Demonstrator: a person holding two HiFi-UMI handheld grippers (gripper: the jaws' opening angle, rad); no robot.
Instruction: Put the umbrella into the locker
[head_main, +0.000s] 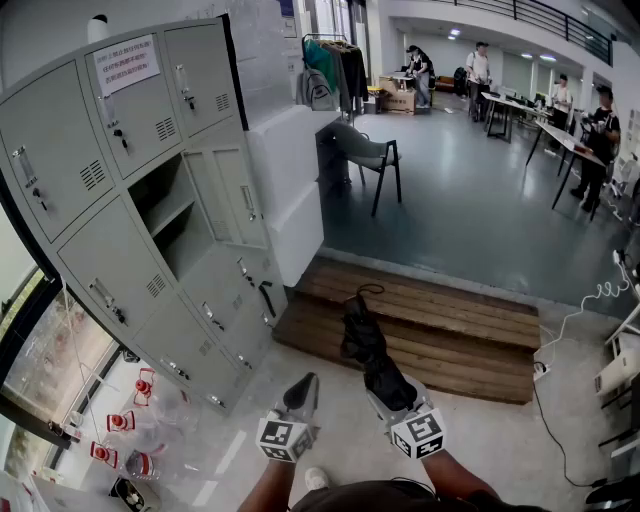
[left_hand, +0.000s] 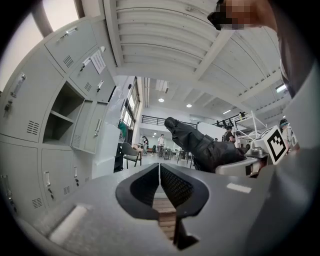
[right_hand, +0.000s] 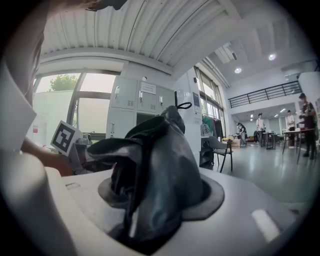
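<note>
From where I stand, the right tool (head_main: 386, 390) is clamped on the folded black umbrella (head_main: 362, 335). Its bundled cloth fills the gap between the jaws and pokes out forward, with a wrist loop (head_main: 371, 290) at the far tip. The left tool (head_main: 301, 393) rides just beside it, jaws pressed together with nothing between them. Both are held over the grey floor (head_main: 330, 480), near the front edge of a low wooden platform (head_main: 440, 325) (its planks show past the left tool's tips).

To the left stands the grey locker bank (head_main: 110, 170). One compartment (head_main: 165, 215) in the middle is open, with a shelf across it. Its door (head_main: 232, 200) hangs open on the side toward a white block (head_main: 290, 180) that butts against the bank's far end. The umbrella is well apart from that opening, out in the air.

Between the tools and the locker front the floor is open. Beyond the platform a chair (head_main: 368, 152) stands at the edge of a wide hall floor.
</note>
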